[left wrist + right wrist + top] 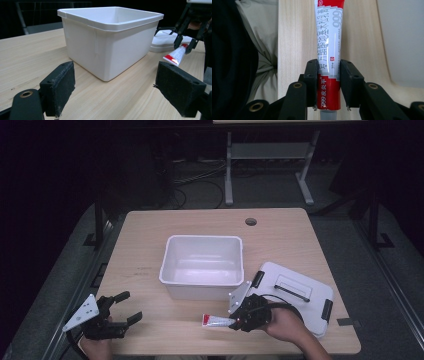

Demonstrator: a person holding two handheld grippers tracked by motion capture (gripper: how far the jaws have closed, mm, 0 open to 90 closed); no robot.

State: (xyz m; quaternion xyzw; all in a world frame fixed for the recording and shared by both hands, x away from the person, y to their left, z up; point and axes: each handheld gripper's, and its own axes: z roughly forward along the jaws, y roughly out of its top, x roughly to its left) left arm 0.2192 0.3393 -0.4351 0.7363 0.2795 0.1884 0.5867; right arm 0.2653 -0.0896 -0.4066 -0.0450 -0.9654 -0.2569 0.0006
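Left gripper (122, 309): matte black linkage frame, two blocky jaws faced with rough black foam pads (64, 85); brass-coloured pivot rivet (26, 94) on the arm; grey three-cornered plate (83, 312) on top, small dark screw dots.

Right gripper (328, 82): same black build, brass rivets (297, 85), grey plate (239, 294), black cable (282, 301) looping behind.

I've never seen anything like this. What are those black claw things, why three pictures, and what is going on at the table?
A person sits at a wooden table, holding a hand-worked gripper in each hand. One picture looks down from above; the other two come from small cameras riding on each gripper. On the table stand an empty white bin and its lid. The right gripper is clamped on a red and white tube near the bin. The left gripper waits open, holding nothing.
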